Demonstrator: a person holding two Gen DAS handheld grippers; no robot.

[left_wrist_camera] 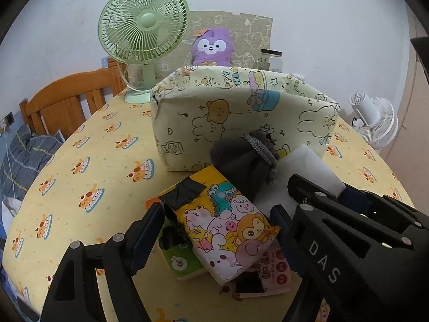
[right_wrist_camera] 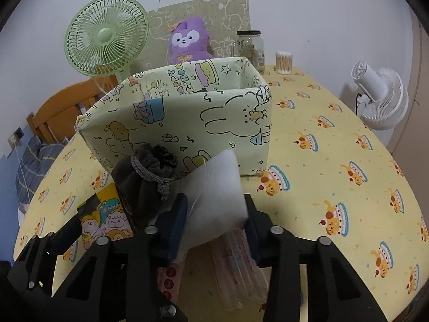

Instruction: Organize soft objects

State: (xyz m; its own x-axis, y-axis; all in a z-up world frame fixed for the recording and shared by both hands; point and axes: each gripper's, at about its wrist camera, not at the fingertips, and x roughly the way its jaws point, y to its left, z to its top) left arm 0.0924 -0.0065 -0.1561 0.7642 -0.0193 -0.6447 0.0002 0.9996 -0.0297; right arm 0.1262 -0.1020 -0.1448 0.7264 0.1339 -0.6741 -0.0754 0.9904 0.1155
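Note:
A pale green cartoon-print fabric box [left_wrist_camera: 241, 112] [right_wrist_camera: 187, 112] stands open on the table. In front of it lie a cartoon-animal tissue pack [left_wrist_camera: 225, 220] [right_wrist_camera: 107, 220], a dark grey drawstring pouch [left_wrist_camera: 246, 161] [right_wrist_camera: 147, 171], a white soft pad [left_wrist_camera: 311, 166] [right_wrist_camera: 217, 196] and a pink packet [left_wrist_camera: 273, 271] [right_wrist_camera: 236, 263]. My left gripper [left_wrist_camera: 217, 228] is open, its fingers on either side of the tissue pack. My right gripper [right_wrist_camera: 215, 214] is shut on the white pad and also shows in the left wrist view [left_wrist_camera: 321, 193].
A green desk fan [left_wrist_camera: 142, 26] [right_wrist_camera: 107, 37], a purple plush [left_wrist_camera: 211, 45] [right_wrist_camera: 187, 40], a glass jar [right_wrist_camera: 250, 45] and a cotton-swab tub [right_wrist_camera: 284, 61] stand behind the box. A white fan [right_wrist_camera: 383, 99] and a wooden bed frame [left_wrist_camera: 67, 99] flank the table.

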